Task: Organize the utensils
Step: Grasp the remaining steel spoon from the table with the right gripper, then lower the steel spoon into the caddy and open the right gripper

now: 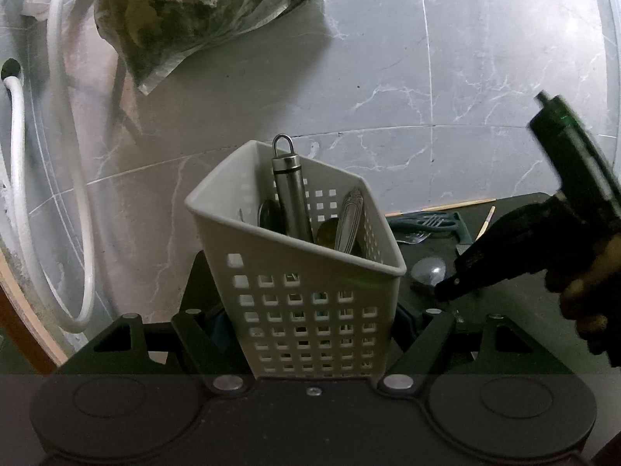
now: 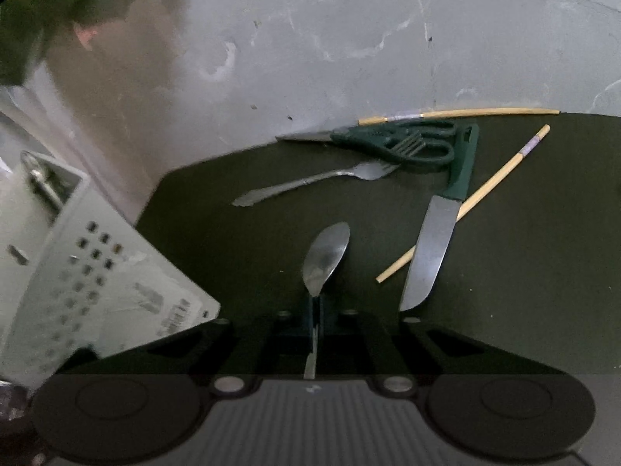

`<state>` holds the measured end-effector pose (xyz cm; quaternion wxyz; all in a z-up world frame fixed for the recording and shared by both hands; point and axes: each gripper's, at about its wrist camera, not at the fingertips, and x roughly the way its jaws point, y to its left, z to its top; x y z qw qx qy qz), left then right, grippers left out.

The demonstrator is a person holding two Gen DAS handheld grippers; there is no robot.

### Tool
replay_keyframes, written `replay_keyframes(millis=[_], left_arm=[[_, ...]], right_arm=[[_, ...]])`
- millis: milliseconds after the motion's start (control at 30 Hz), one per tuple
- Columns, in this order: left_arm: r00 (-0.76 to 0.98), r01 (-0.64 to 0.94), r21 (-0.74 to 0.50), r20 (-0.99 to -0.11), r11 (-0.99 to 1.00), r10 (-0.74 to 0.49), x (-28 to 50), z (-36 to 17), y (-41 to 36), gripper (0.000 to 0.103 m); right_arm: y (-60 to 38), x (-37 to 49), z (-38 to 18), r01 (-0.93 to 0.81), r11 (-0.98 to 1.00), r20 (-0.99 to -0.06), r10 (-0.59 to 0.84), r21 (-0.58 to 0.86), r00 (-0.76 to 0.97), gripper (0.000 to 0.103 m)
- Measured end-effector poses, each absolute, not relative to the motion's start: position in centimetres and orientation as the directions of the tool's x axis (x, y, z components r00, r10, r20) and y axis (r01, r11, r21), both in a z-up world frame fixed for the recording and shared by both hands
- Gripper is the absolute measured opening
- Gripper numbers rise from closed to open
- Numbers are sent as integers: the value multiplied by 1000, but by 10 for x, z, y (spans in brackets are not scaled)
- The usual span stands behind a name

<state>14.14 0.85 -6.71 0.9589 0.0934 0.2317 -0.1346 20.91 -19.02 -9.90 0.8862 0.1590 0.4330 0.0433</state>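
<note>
Right tongs clamp spoon; left tongs grip caddy.

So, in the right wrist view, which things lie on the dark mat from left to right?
White perforated plastic basket → silver metal fork → silver metal spoon held in the right tool → steel knife with green handle → loose wooden chopstick.

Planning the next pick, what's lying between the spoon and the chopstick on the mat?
In the right wrist view, the knife lies between the spoon and the chopstick, its blade crossing over the chopstick.
</note>
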Motion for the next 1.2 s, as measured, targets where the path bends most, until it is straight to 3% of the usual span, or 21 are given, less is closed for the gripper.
replay_keyframes(millis=[433, 733, 867, 1000, 1200], left_arm=[[861, 306, 124, -460, 944, -218, 141, -70, 8, 78], [861, 314, 126, -456, 941, -227, 138, -71, 5, 78], [858, 324, 124, -455, 938, -237, 137, -71, 4, 78], [854, 340, 125, -455, 932, -251, 134, -71, 2, 78], [854, 340, 121, -456, 932, -252, 134, -71, 1, 78]], right_arm=[[-195, 166, -37, -66, 940, -536, 248, 336, 807, 1], [-182, 139, 59, -231, 933, -252, 302, 277, 919, 1], [-165, 137, 82, -326, 915, -166, 369, 239, 914, 1], [-143, 145, 74, -379, 904, -171, 412, 197, 895, 1], [-119, 155, 42, -420, 892, -262, 450, 166, 854, 1]])
